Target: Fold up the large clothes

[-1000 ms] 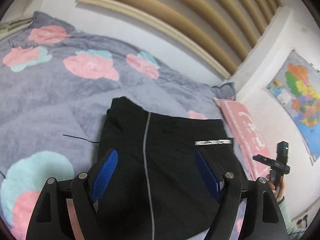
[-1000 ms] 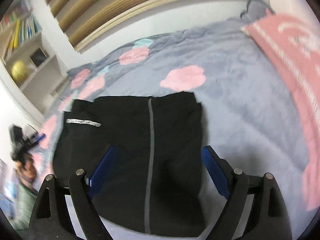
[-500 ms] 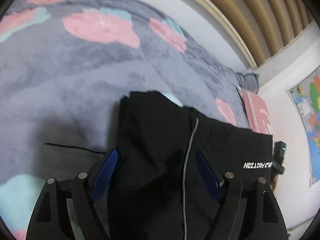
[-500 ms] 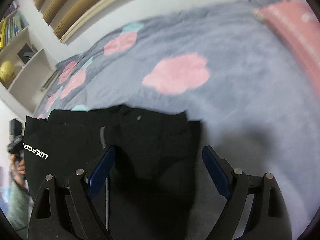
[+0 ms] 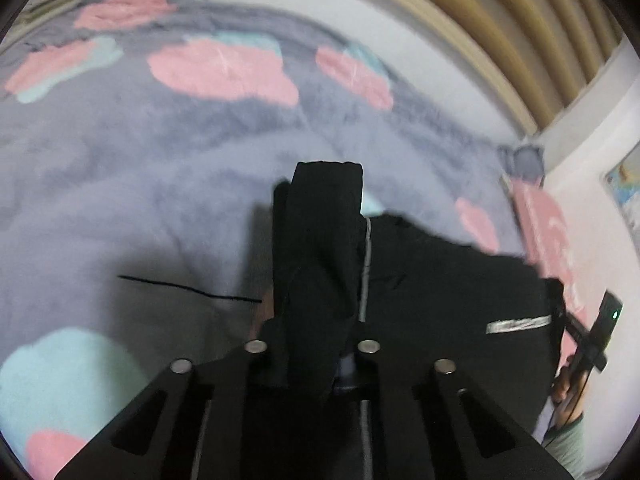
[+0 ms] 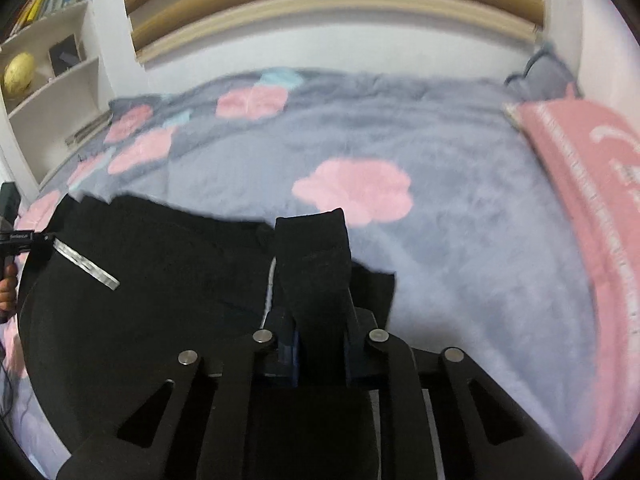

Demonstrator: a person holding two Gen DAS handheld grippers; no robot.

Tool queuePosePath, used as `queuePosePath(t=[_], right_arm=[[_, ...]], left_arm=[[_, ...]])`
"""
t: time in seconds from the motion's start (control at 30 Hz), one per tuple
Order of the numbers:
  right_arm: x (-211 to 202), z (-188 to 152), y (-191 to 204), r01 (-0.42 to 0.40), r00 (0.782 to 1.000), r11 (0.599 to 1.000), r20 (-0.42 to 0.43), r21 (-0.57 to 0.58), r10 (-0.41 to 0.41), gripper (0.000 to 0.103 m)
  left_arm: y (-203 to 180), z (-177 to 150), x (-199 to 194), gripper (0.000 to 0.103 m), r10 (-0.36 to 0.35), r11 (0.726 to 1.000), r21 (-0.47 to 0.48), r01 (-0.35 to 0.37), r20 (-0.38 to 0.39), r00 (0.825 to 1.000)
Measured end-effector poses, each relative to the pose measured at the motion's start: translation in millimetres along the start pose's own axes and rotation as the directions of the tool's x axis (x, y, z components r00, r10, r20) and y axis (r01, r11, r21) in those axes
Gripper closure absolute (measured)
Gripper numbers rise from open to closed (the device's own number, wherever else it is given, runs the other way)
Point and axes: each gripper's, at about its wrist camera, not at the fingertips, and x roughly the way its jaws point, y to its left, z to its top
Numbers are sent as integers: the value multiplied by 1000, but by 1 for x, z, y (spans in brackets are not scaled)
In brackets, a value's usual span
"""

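A black garment (image 5: 440, 280) with a grey side stripe and a reflective strip lies on the grey flowered blanket (image 5: 120, 180). My left gripper (image 5: 316, 320) is closing tight on the garment's left edge, and a bunch of black cloth stands up between its jaws. In the right wrist view the same garment (image 6: 160, 280) spreads to the left. My right gripper (image 6: 316, 304) is closing tight on its right edge, with a black fold pinched upright between the pads. Cloth hides both sets of fingertips.
A pink pillow (image 6: 580, 180) lies at the blanket's (image 6: 460, 260) right side. White shelves (image 6: 48, 60) hold a yellow ball (image 6: 18, 76). A thin black thread (image 5: 180, 286) lies on the blanket. A hand holds a black device (image 5: 600, 328) at the garment's far end.
Both grippers went from wide open over the garment to shut on its edges. The cloth is now bunched up between each pair of jaws, and both views have shifted toward the garment's edges.
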Motion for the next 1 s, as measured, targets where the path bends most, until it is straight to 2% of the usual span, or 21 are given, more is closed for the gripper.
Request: queuePosePath(t=[0.07, 0.17, 0.27, 0.37, 0.43, 0.47, 0.57, 0.67, 0.73, 0.77, 0.83, 0.9, 1.0], right_arm=[[-19, 12, 1, 38, 998, 999, 47, -1, -38, 86], [-38, 36, -2, 55, 993, 998, 103, 39, -59, 86], [-27, 56, -1, 120, 987, 991, 101, 59, -125, 86], [15, 60, -7, 157, 987, 984, 11, 89, -159, 86], [57, 51, -11, 205, 976, 975, -89, 89, -197, 86], [73, 45, -14, 210, 971, 973, -131, 91, -198, 86], [124, 21, -21, 188, 951, 976, -269, 112, -153, 86], [138, 10, -16, 199, 945, 976, -282, 84, -168, 83], [138, 10, -15, 215, 939, 974, -288, 74, -185, 77], [135, 11, -15, 218, 939, 973, -289, 78, -187, 76], [119, 11, -20, 214, 946, 970, -270, 115, -177, 63], [94, 14, -20, 170, 965, 972, -227, 163, -131, 55], [46, 21, -5, 112, 985, 980, -148, 163, -88, 52]], left_arm=[[-7, 6, -30, 94, -46, 999, 8, 46, 81, 996], [-24, 24, -63, 94, -101, 995, 21, 99, 173, 980], [-38, 38, -62, 94, -37, 998, 56, 25, 217, 975], [-24, 50, -26, 94, 32, 999, 4, -33, 163, 986], [-2, 52, 16, 94, 87, 995, -61, -83, 75, 993], [9, 49, 39, 94, 113, 990, -88, -111, 19, 993], [28, 38, 86, 91, 126, 983, -123, -135, -82, 989], [26, 39, 100, 86, 148, 982, -99, -160, -118, 982], [26, 43, 97, 83, 136, 985, -94, -148, -124, 983], [26, 44, 91, 82, 122, 987, -87, -131, -106, 987], [28, 42, 76, 79, 113, 990, -77, -118, -65, 991], [31, 39, 48, 76, 85, 992, -93, -84, 14, 996], [17, 36, -3, 60, 83, 995, -71, -75, 113, 990]])
